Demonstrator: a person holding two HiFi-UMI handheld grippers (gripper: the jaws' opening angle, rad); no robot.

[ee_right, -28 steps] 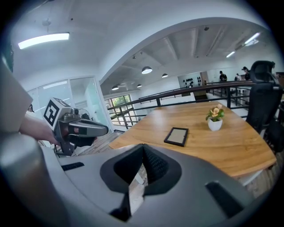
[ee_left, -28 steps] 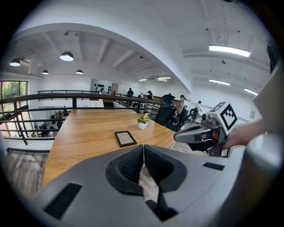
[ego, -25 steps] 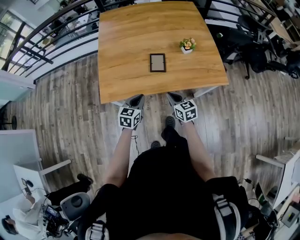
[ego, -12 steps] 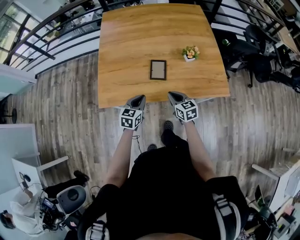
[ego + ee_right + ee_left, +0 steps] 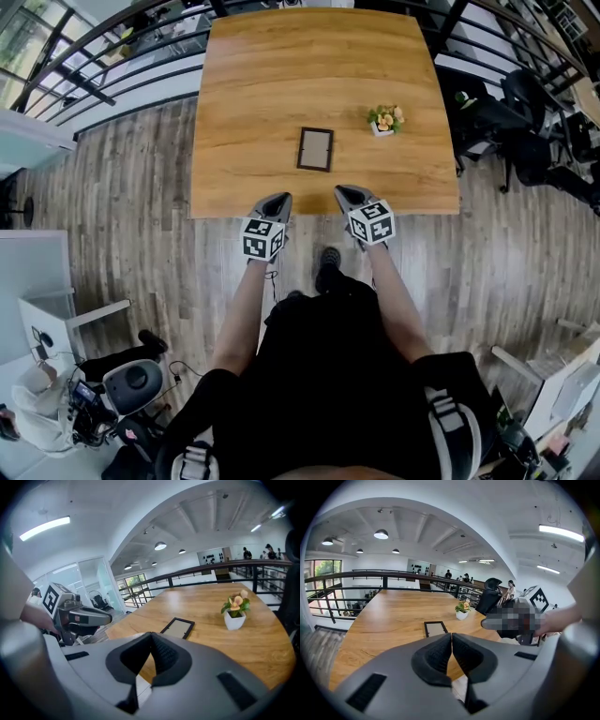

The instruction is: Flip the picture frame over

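Both tongs are clenched and empty. The left tongs (image 5: 451,644) and the right tongs (image 5: 151,644) each show their pads pressed together with nothing between them. They hover side by side at the near edge of the desk (image 5: 281,75), well short of the work.

The picture frame (image 5: 315,149) lies flat near the middle of the desk, ahead of the tongs and between their lines, touching nothing.

Expect it to be light and stiff, with a thin dark rim around a pale panel. Treat that panel as possibly glass, and so fragile. It lies flush, so the smooth wood will probably let it slide when nudged. Release the tongs first, then take it by one rim edge, not the panel.

A small flower pot (image 5: 385,119) stands apart to the frame's right. A dark railing (image 5: 112,75) and plank floor (image 5: 122,206) surround the desk
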